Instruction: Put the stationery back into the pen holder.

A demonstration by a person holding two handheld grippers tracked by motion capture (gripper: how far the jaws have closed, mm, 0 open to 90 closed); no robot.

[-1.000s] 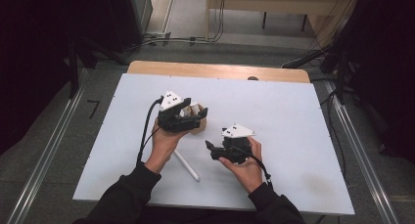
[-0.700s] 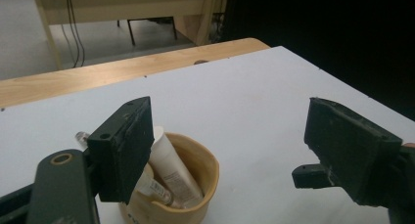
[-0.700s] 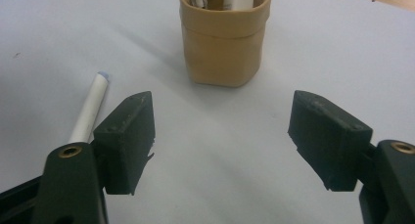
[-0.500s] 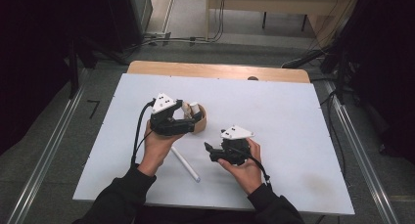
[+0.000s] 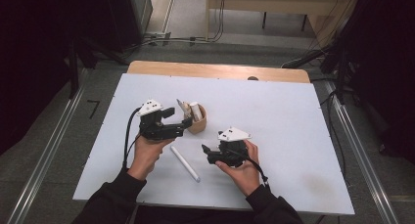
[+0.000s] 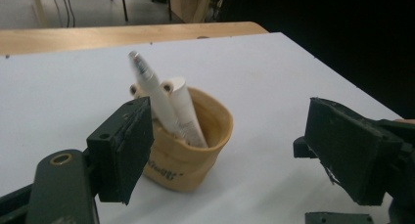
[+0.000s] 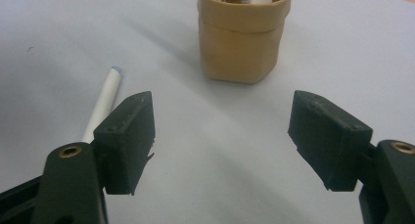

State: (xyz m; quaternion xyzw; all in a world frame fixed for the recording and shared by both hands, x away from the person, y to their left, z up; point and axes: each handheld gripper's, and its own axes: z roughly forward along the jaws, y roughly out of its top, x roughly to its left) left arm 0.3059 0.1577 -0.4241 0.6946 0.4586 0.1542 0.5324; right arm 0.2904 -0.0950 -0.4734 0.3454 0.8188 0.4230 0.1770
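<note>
Tan cup (image 5: pixel 197 122) sitting a bit left of the middle of the white bench (image 5: pixel 293 116), upright, with a couple of white pens (image 5: pixel 195 110) poking out the top and leaning. Same cup dead ahead in the left gripper view (image 6: pixel 188 150), pens (image 6: pixel 155 96) tilted back toward the left pad.

Left tool (image 5: pixel 182 126) right up beside the cup on its left, jaws just been opening and now standing wide apart, nothing pinched between them, cup just past the tips.

Right tool (image 5: pixel 206 153) parked nearer the front edge, a little way off from the cup, jaws also wide apart and empty. Bare bench between the pads in the right gripper view.

One more white pen (image 5: pixel 184 163) lying flat on the bench between the two hands, loose, touching neither tool. Visible beside the left pad in the right gripper view too (image 7: pixel 103 102).
</note>
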